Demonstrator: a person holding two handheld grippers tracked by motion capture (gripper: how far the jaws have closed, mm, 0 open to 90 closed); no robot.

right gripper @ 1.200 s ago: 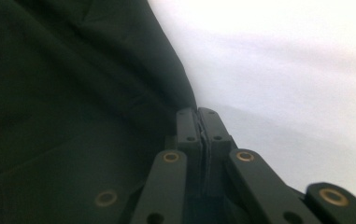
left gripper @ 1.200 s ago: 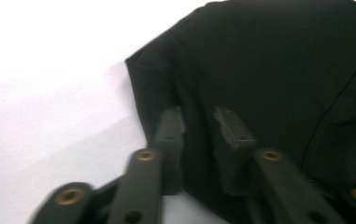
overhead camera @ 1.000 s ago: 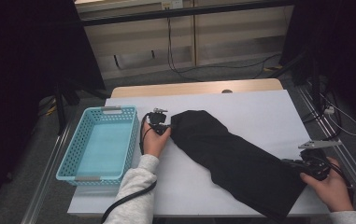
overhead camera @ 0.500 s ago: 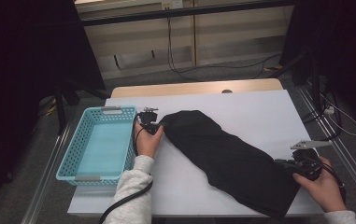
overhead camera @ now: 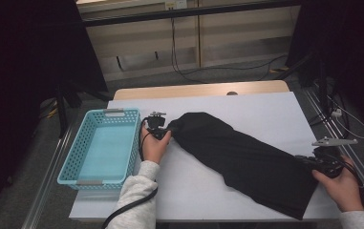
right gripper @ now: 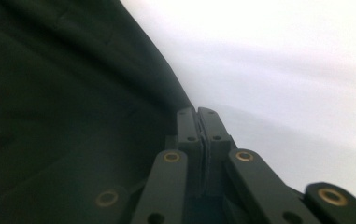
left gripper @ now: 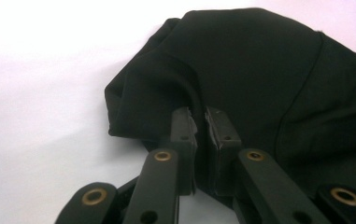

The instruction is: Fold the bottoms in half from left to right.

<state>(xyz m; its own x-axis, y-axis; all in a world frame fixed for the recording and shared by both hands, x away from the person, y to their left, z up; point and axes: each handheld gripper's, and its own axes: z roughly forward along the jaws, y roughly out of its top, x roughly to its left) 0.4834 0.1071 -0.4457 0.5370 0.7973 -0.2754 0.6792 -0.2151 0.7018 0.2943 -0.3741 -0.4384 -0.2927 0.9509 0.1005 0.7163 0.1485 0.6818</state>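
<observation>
A long black garment (overhead camera: 246,160) lies stretched slantwise across the white table (overhead camera: 265,107), from its middle to the near right corner. My left gripper (overhead camera: 169,130) is shut on the garment's bunched upper-left end; in the left gripper view its jaws (left gripper: 200,116) pinch a fold of the black cloth (left gripper: 259,70). My right gripper (overhead camera: 306,161) is shut on the lower-right end, and in the right gripper view its jaws (right gripper: 197,113) meet on the edge of the dark cloth (right gripper: 63,93). Between the two grippers the garment lies flat.
A teal plastic basket (overhead camera: 102,177) with nothing in it stands at the table's left edge, just left of my left hand. Metal rails (overhead camera: 327,119) run along both sides of the table. Cables lie on the floor beyond the far edge.
Both hands and the garment slid a little to the left, then the right hand came back to the right. Both grips held throughout.
</observation>
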